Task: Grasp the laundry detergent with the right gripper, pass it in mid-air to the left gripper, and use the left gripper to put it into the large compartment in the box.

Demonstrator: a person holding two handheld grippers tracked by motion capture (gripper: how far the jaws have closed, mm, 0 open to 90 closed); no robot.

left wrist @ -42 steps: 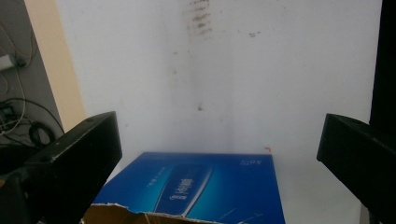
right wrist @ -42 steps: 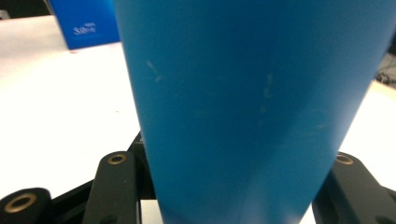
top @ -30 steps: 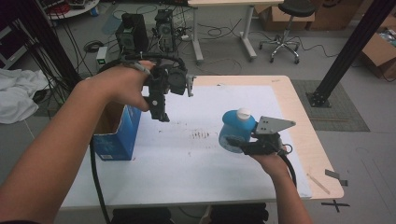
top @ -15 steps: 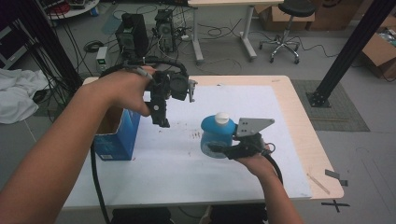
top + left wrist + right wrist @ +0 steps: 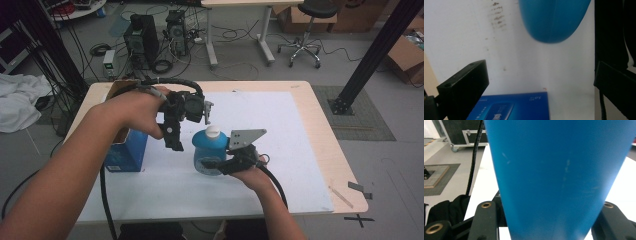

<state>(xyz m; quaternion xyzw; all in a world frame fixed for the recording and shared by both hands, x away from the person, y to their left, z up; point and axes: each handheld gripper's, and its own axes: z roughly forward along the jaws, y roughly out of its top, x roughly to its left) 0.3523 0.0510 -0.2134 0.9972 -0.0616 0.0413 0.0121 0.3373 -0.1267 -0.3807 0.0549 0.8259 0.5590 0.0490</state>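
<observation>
Two hazards are posed: the rounded blue plastic bottle with white cap [image 5: 210, 150], clamped above the white table mat [image 5: 290, 150] by the right gripper [image 5: 227, 162], may slip, or be struck by the empty, open-jawed left gripper [image 5: 175, 127] beside the blue cardboard box [image 5: 127, 150].

Looks like a robotics lab or workshop. Two black desktop computer towers [image 5: 141, 36] sit on the grey floor amid loose black cables [image 5: 235, 34], with a black swivel stool on castors [image 5: 305, 30], brown cardboard boxes [image 5: 406, 52] and black metal rig struts [image 5: 375, 55] around a light wooden table [image 5: 327, 145] covered by a white sheet [image 5: 280, 150].
</observation>
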